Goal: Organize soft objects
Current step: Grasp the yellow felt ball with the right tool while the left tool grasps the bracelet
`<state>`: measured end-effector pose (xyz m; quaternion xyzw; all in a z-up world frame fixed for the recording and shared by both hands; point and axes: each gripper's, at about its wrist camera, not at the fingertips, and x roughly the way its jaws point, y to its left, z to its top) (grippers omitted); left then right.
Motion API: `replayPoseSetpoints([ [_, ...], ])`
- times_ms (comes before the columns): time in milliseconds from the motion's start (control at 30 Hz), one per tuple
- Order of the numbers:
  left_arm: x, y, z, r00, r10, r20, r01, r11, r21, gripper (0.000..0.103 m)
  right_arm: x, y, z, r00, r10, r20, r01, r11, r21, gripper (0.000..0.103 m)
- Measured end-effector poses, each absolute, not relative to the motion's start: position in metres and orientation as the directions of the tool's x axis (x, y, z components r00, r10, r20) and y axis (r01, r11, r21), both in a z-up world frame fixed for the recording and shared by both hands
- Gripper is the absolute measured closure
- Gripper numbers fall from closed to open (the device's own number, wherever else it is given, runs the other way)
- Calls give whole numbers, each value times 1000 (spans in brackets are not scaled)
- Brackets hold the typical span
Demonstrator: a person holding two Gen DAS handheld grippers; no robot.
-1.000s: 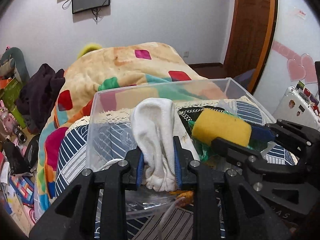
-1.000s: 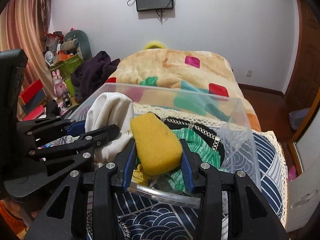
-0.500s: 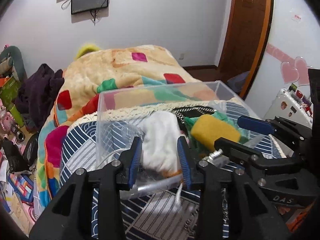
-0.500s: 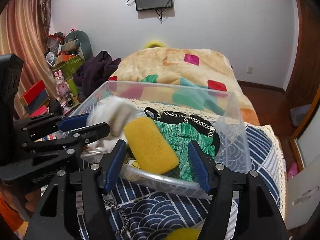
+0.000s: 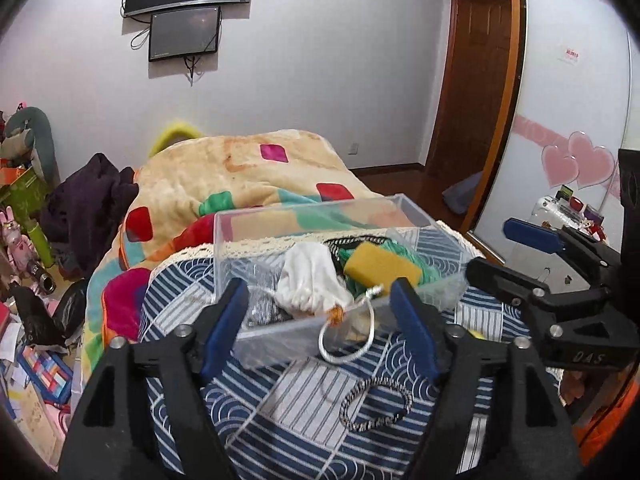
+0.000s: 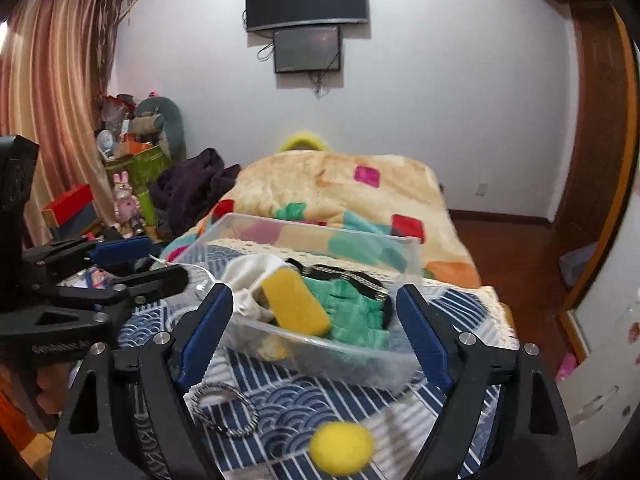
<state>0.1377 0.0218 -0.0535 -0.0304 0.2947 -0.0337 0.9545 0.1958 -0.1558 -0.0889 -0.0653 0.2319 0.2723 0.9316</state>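
Both grippers are held spread wide and empty before the clear bin: the left gripper and the right gripper. Inside the bin a white cloth, a yellow sponge and a green knit piece are piled. A white cord is draped over the near rim, so it could be snagged by a finger and the cloth dragged out. Outside the bin, on the blue patterned cover, a braided loop and a yellow ball are left. The ball, being round, could be squeezed out sideways or rolled off the cover if it is pinched off-centre.
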Motion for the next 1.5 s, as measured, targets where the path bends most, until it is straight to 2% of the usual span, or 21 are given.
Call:
replayPoseSetpoints([
  [67,132,20,-59,817,-82,-570,48,996,-75,23,193,-160,-94,747,465,-475,-529,849,0,21],
  [333,121,1,-99,753,-99,-650,86,995,-53,18,193,-179,-133,697,442,-564,-504,862,53,21],
  [567,121,-15,-134,677,-157,-719,118,987,-105,15,187,-190,-171,636,414,-652,-483,872,82,21],
  [867,129,-34,-158,639,-152,-754,99,988,-115,14,184,-199,-185,611,417,-673,-467,876,119,22],
  [933,130,-36,-159,651,-145,-745,96,989,-109,15,182,-197,-184,614,419,-669,-476,873,110,29],
  [1000,129,-37,-158,656,-153,-739,97,988,-118,23,180,-195,-183,615,422,-667,-482,870,106,37],
  [1067,127,-36,-158,664,-146,-733,95,989,-111,37,180,-194,-184,610,427,-667,-485,867,111,51],
  [1167,125,-36,-157,669,-142,-730,101,990,-100,49,180,-192,-187,598,433,-674,-496,861,113,61],
  [1233,124,-36,-157,672,-143,-727,108,990,-94,59,179,-190,-186,600,432,-673,-501,859,105,62],
  [1367,122,-35,-156,671,-156,-725,120,988,-101,72,177,-189,-183,612,432,-663,-506,858,92,63],
  [1500,118,-31,-152,672,-171,-720,127,985,-115,75,176,-190,-180,617,434,-656,-505,858,93,63],
])
